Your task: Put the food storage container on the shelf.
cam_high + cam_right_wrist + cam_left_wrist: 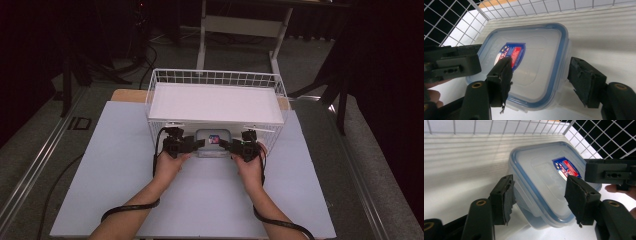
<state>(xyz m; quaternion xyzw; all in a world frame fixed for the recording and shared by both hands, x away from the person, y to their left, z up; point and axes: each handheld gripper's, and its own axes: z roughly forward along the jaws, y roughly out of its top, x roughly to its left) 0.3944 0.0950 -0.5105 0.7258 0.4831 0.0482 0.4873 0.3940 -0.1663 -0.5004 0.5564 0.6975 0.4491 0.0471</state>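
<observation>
Where the white wire basket (216, 80) stands on the desk (115, 170): clear plastic food container (213, 142) with blue-rimmed lid at its near side. Left gripper (539, 197) jaws apart, straddling one container corner. Right gripper (540, 82) jaws apart, straddling the opposite corner.

This looks like a lab or recording studio set up for capturing demonstrations, not a home. Ahead of the left gripper (186, 144) and right gripper (240, 147), beyond the white table (115, 170) they work over, black curtains (385, 75) close off a dim room with grey carpet (310, 60) and the white metal legs of another bench (240, 25). To the grippers' left, dark stand legs (75, 75), loose cables (145, 60) and a metal floor rail (35, 160) point the same way.
</observation>
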